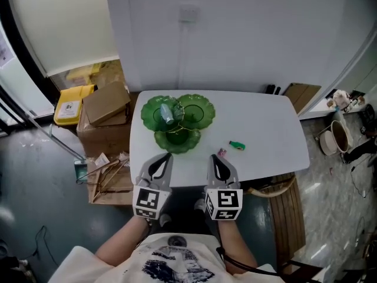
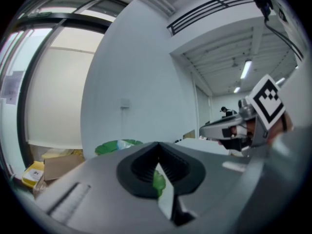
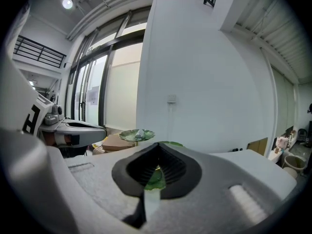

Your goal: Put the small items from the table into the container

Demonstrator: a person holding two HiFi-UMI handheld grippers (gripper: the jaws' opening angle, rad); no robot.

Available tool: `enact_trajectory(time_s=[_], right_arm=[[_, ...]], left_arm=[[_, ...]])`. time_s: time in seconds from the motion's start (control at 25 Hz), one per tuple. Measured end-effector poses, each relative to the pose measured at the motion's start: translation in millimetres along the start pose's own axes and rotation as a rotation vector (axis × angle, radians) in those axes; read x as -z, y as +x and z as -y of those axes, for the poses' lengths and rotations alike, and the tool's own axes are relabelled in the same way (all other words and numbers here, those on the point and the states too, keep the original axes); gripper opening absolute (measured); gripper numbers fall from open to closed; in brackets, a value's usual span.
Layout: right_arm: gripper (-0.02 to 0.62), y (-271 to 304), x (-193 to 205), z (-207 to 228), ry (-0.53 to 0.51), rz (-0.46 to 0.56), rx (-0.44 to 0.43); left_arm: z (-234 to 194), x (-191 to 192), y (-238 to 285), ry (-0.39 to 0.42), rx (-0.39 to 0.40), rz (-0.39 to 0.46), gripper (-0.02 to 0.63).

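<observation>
A green three-lobed dish [image 1: 189, 139] stands at the back left of the white table [image 1: 265, 122]; a small bluish item [image 1: 167, 114] lies in its left lobe. A small green item [image 1: 237, 145] and a small pink item [image 1: 222, 153] lie on the table right of the dish. My left gripper [image 1: 167, 156] is shut and empty at the table's near edge, just in front of the dish. My right gripper [image 1: 213, 157] is shut and empty beside it, close to the pink item. The dish [image 2: 117, 145] shows ahead in the left gripper view, and the dish [image 3: 136, 135] also in the right gripper view.
Cardboard boxes [image 1: 106, 105] and a yellow box [image 1: 70, 105] sit on the floor left of the table. A wooden seat [image 1: 285, 211] stands at the table's near right corner. A white wall rises right behind the table. A bucket [image 1: 340, 135] is far right.
</observation>
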State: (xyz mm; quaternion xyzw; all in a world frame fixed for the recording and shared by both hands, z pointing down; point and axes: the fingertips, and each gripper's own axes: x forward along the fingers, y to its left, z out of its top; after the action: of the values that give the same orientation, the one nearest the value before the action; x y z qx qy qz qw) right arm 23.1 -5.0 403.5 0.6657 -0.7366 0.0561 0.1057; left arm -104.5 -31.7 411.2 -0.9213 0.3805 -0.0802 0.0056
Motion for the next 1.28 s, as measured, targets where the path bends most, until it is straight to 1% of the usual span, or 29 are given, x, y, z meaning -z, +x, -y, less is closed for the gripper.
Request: enact_trajectory(time_s=[0.16, 0.4, 0.56, 0.72, 0.96, 1.2, 1.28], right_arm=[[0.0, 2, 10, 37, 0.011, -0.015, 0.024], [0.0, 10, 26, 97, 0.019, -0.042, 0.04], [0.0, 17, 32, 136, 0.022, -0.055, 0.037], [0.0, 27, 39, 173, 0.027, -0.061, 0.029], [0.0, 45, 53, 207, 0.031, -0.079, -0.002], [0.0, 57, 65, 231, 0.037, -0.091, -0.033], [0.0, 61, 73, 238, 0.032, -0.112, -0.049]], left_arm=[[24, 2, 35, -0.002, 0.037, -0.012, -0.01], [58, 5, 91, -0.006, 0.069, -0.029, -0.009], [79, 5, 128, -0.007, 0.079, -0.043, -0.009], [97, 4, 162, -0.011, 0.073, -0.047, -0.01], [111, 8, 201, -0.017, 0.055, -0.06, -0.009], [123, 18, 227, -0.018, 0.045, -0.09, -0.01], [126, 23, 235, -0.021, 0.041, -0.098, -0.011]])
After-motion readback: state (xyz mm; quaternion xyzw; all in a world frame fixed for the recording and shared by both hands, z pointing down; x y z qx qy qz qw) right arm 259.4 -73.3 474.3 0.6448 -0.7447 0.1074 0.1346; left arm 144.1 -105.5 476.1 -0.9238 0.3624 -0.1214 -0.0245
